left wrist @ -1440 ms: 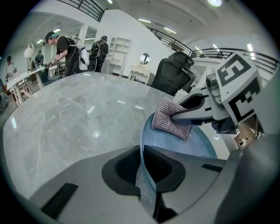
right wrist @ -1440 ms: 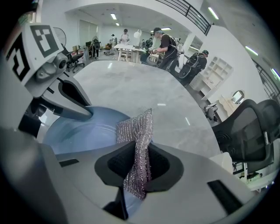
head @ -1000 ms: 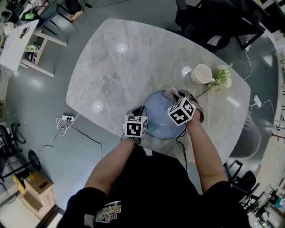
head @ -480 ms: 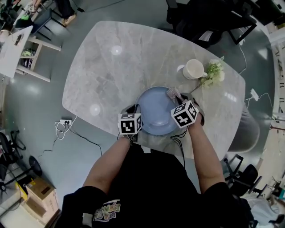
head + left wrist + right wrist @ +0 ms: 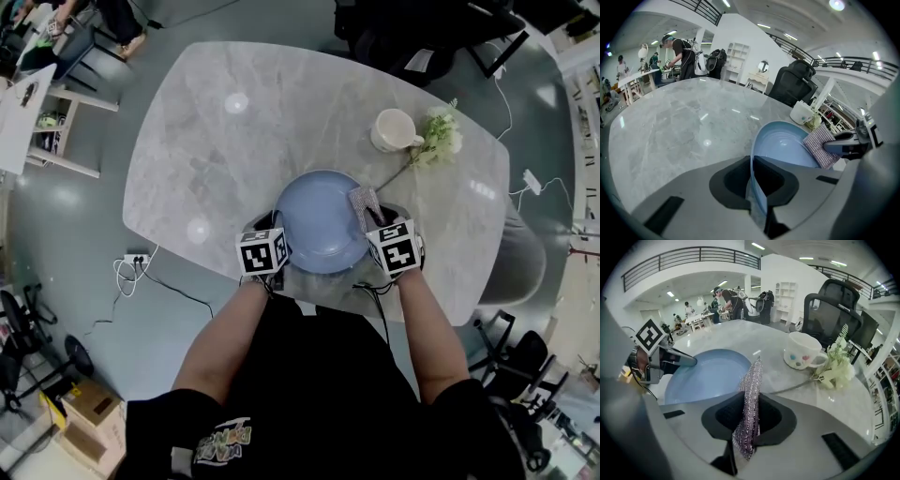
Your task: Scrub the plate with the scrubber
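A light blue plate (image 5: 319, 219) lies at the near edge of the grey marble table (image 5: 234, 141). My left gripper (image 5: 273, 246) is shut on the plate's left rim; in the left gripper view the plate (image 5: 785, 150) stands edge-on between the jaws. My right gripper (image 5: 375, 221) is shut on a silvery mesh scrubber (image 5: 363, 202), which rests on the plate's right side. In the right gripper view the scrubber (image 5: 750, 404) stands upright between the jaws, with the plate (image 5: 705, 373) to its left.
A white mug (image 5: 394, 129) and a sprig of pale flowers (image 5: 434, 137) sit on the table beyond the plate, to the right. Black chairs (image 5: 412, 28) stand at the far side. A side table (image 5: 37, 94) and floor cables (image 5: 141, 267) are at the left.
Both grippers stay shut on the plate and the scrubber. The right gripper and scrubber have shifted slightly nearer along the plate's right side; the head view has drifted.
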The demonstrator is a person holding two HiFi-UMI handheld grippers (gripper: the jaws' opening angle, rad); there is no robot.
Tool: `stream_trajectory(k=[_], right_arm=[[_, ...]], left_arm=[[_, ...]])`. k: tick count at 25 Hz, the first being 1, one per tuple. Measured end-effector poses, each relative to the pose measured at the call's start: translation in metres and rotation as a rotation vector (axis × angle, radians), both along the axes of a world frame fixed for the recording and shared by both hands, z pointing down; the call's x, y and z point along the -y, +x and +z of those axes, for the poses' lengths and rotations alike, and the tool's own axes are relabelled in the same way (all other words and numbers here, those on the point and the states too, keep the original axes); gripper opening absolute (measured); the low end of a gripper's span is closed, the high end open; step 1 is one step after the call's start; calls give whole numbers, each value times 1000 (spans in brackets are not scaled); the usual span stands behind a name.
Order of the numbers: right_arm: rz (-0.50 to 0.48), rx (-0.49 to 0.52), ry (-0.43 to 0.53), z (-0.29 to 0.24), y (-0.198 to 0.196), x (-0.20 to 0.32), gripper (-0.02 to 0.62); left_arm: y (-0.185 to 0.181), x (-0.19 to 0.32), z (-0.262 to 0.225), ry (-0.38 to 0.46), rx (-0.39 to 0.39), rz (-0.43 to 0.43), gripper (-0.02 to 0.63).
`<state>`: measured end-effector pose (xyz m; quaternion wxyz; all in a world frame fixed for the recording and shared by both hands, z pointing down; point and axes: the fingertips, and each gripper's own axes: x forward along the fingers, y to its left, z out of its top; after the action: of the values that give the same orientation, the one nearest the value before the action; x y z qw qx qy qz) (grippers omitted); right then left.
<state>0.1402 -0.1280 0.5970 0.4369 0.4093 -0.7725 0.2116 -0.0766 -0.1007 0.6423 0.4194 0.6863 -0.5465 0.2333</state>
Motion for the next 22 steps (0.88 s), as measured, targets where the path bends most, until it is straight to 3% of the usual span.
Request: stream_trajectory(k=[6, 15, 22], right_arm=[[-12, 51, -13, -1, -14, -33, 75], [-53, 212, -116, 2, -70, -77, 75], [-140, 237, -136, 5, -108, -82, 75]], left_arm=[[0, -1, 1, -7, -8, -30, 35], [-1, -1, 0, -13, -24, -58, 35], [-1, -1, 0, -20, -37, -68, 35]])
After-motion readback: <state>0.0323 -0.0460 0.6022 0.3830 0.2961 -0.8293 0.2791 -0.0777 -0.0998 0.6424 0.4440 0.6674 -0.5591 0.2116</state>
